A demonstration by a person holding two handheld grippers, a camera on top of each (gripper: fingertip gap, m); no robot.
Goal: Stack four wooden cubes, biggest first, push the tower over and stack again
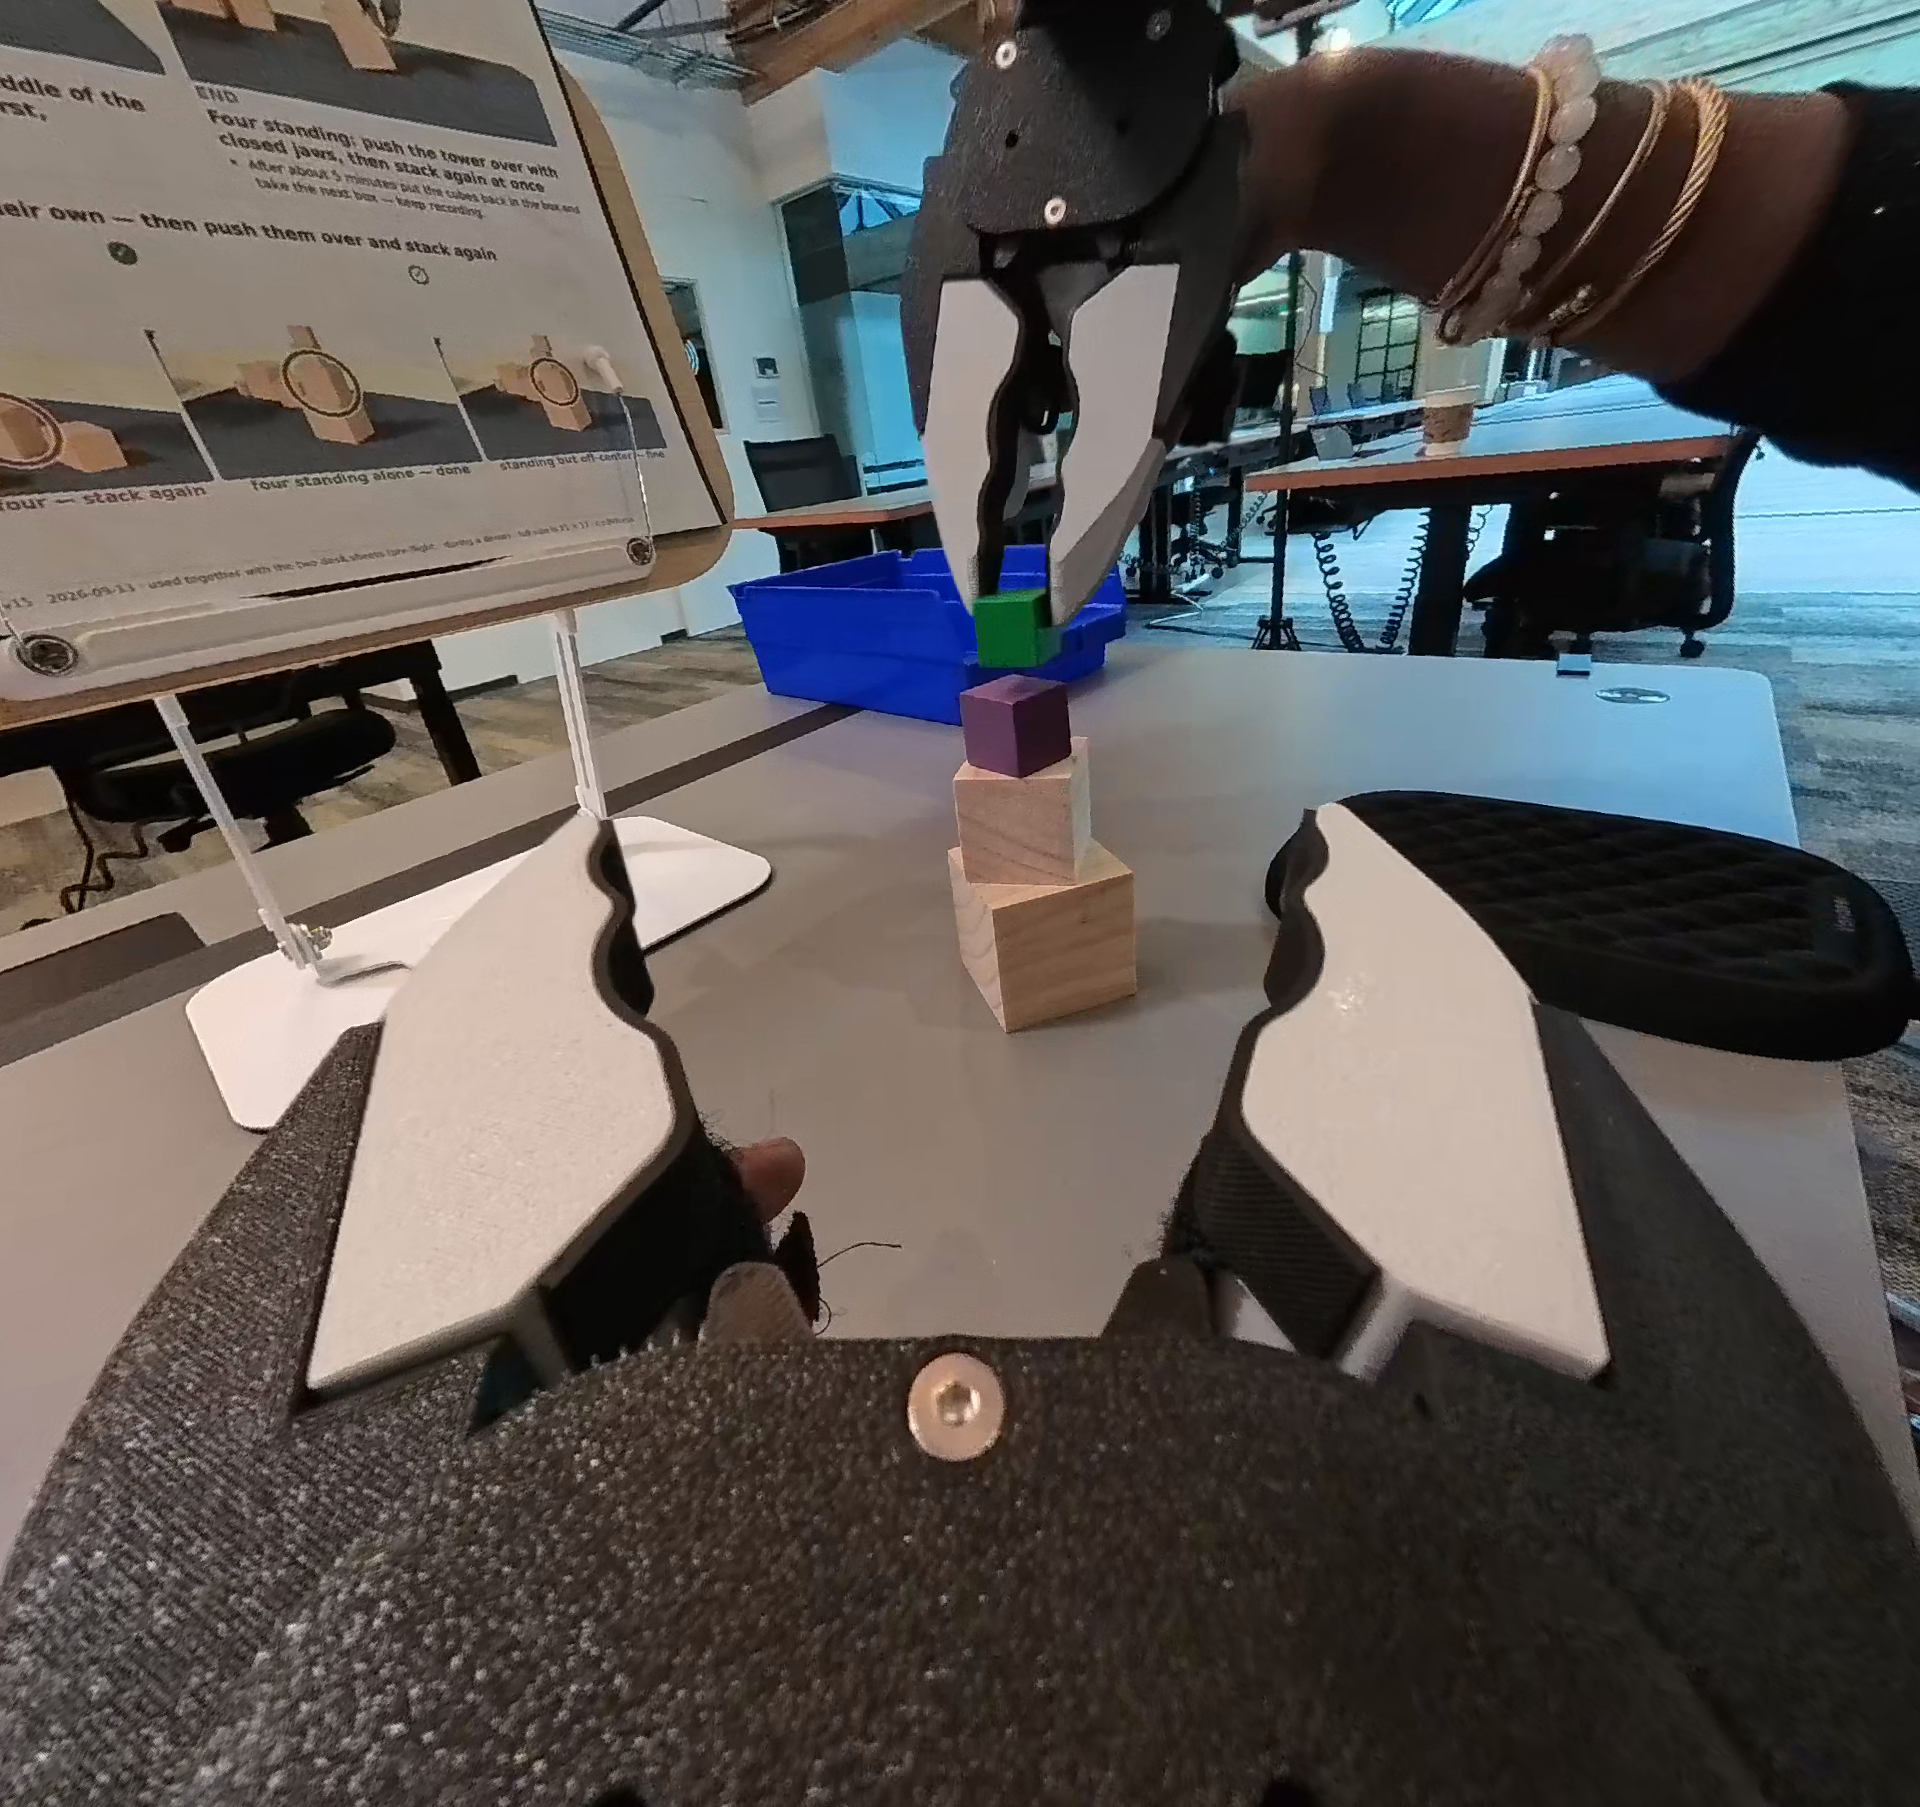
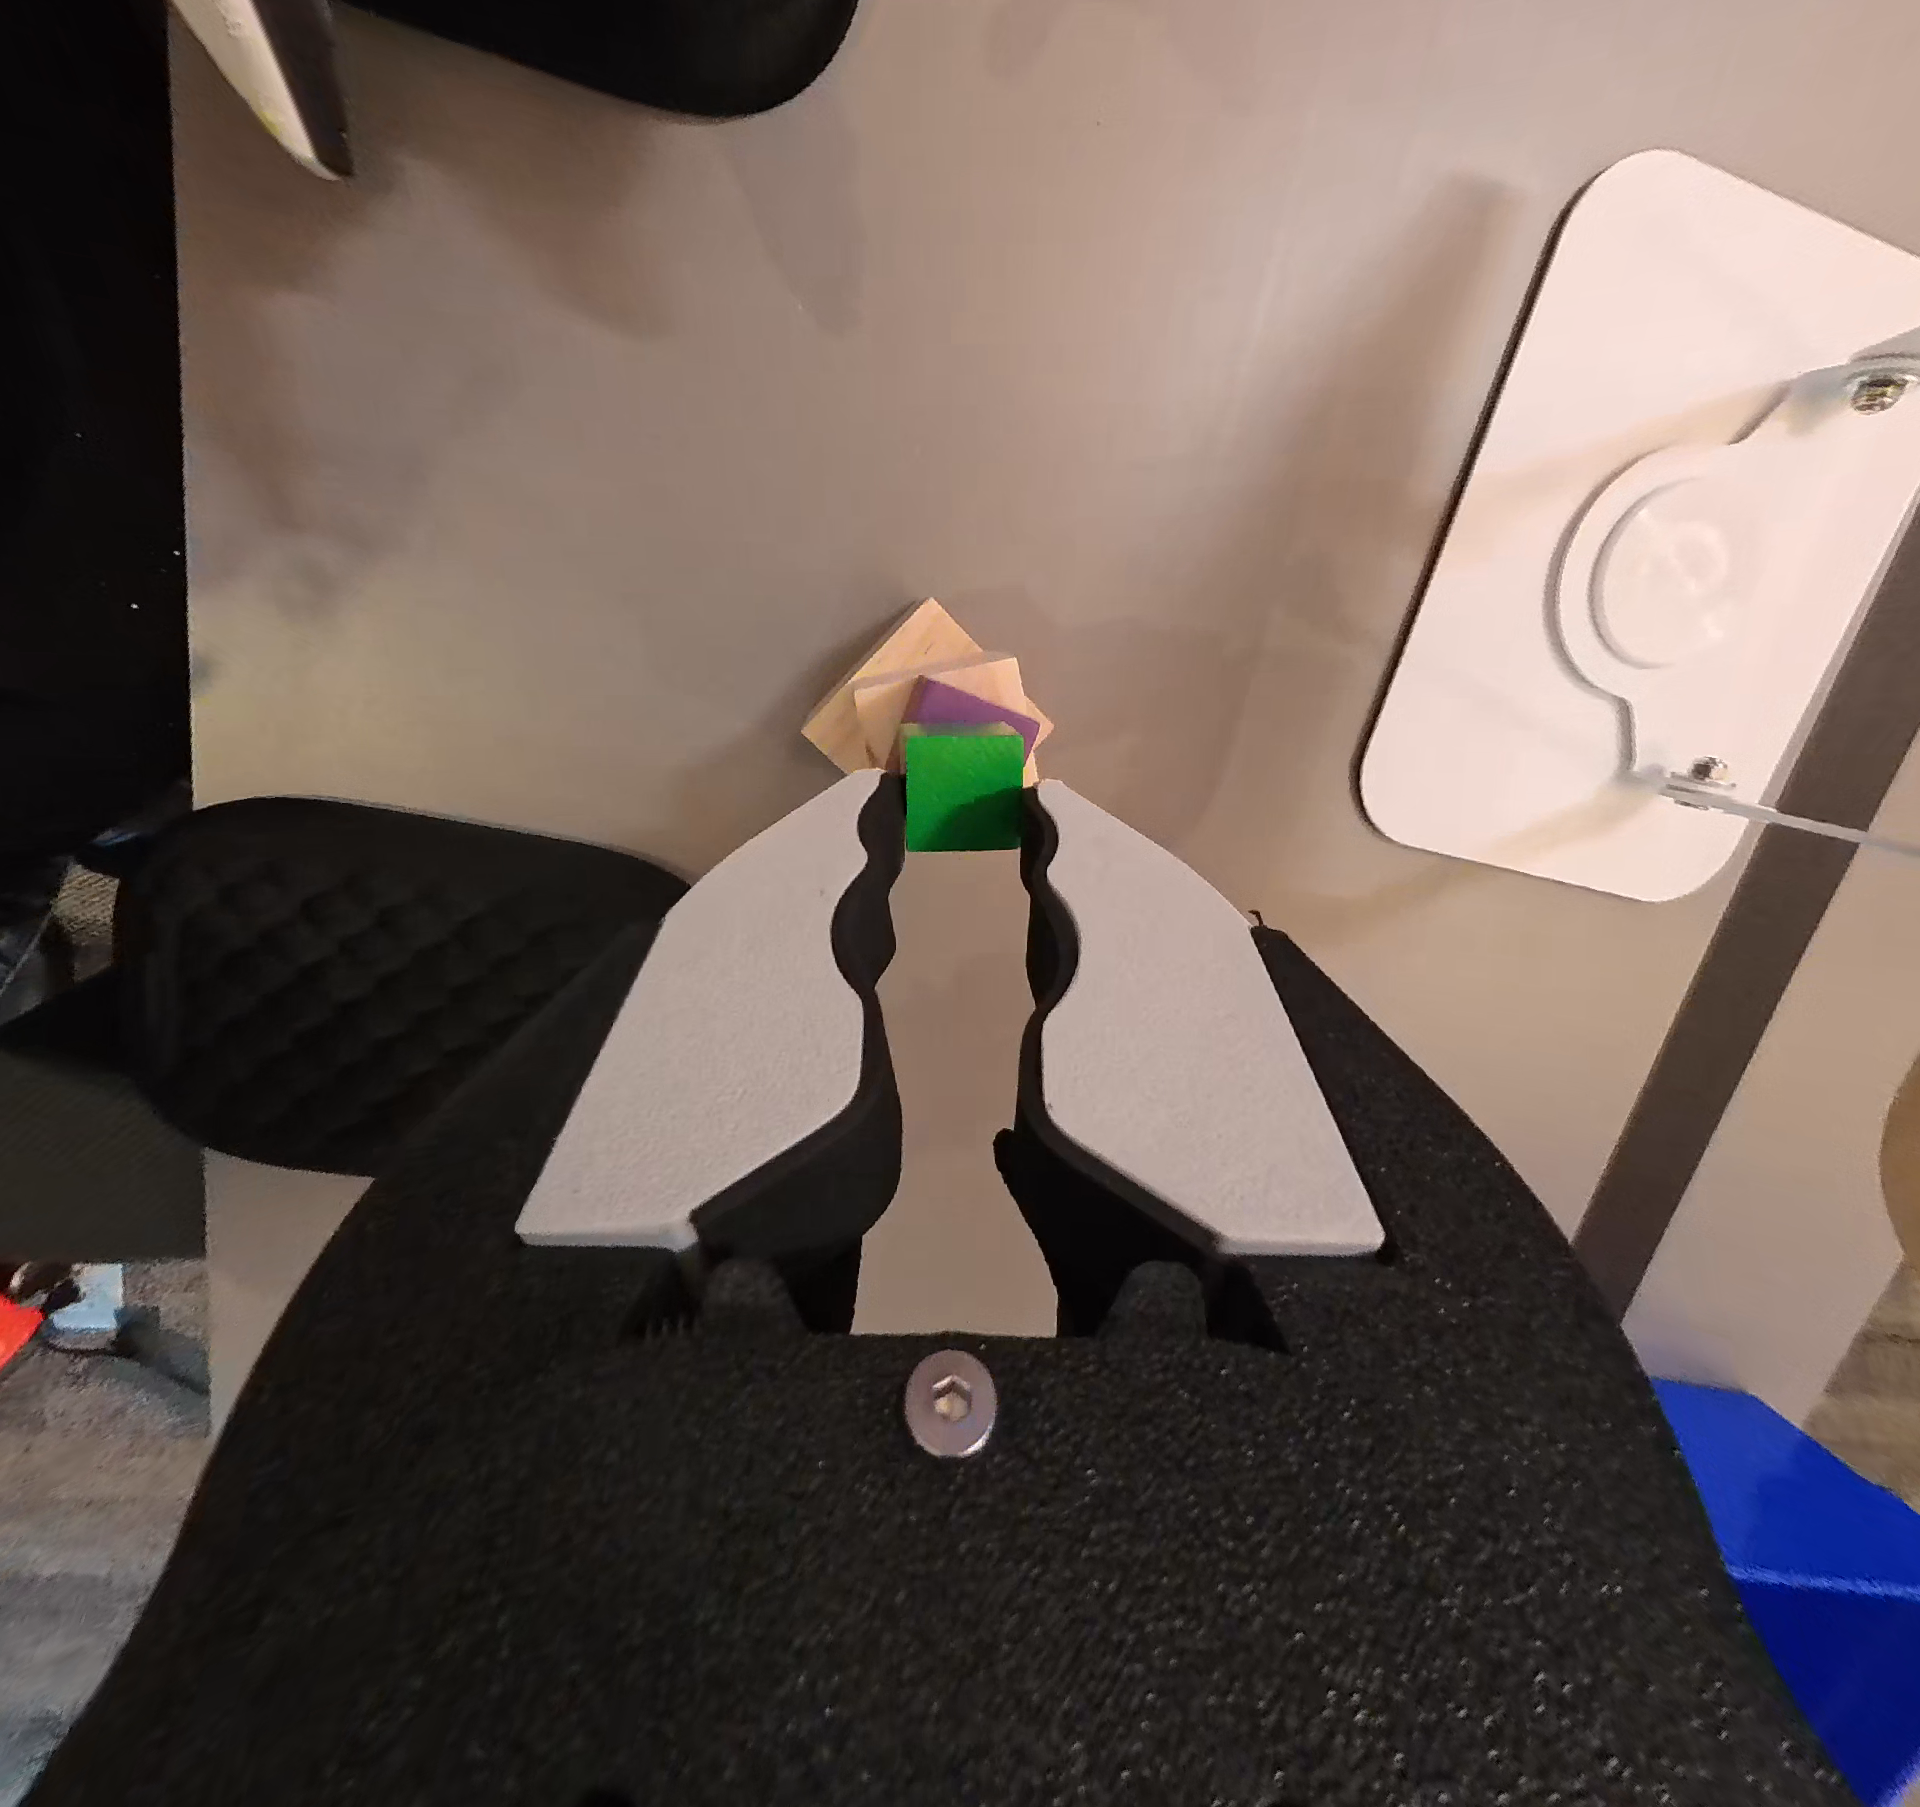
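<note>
My right tongs [image 1: 1016, 604] pinch a small green cube [image 2: 961, 791] by two opposite sides and hold it in the air just above, not touching, a purple cube [image 1: 1015, 727] that tops two pale wooden blocks, the smaller block [image 1: 1021, 822] on the larger [image 1: 1044, 936], each turned a little off the one below. My left tongs [image 1: 951, 926] are spread wide and hold nothing, low over the grey desk [image 1: 1403, 729] near the foot of the stack. A blue bin [image 1: 862, 640] lies behind, a white stand base [image 2: 1621, 531] and black pad [image 1: 1621, 916] to the sides.
</note>
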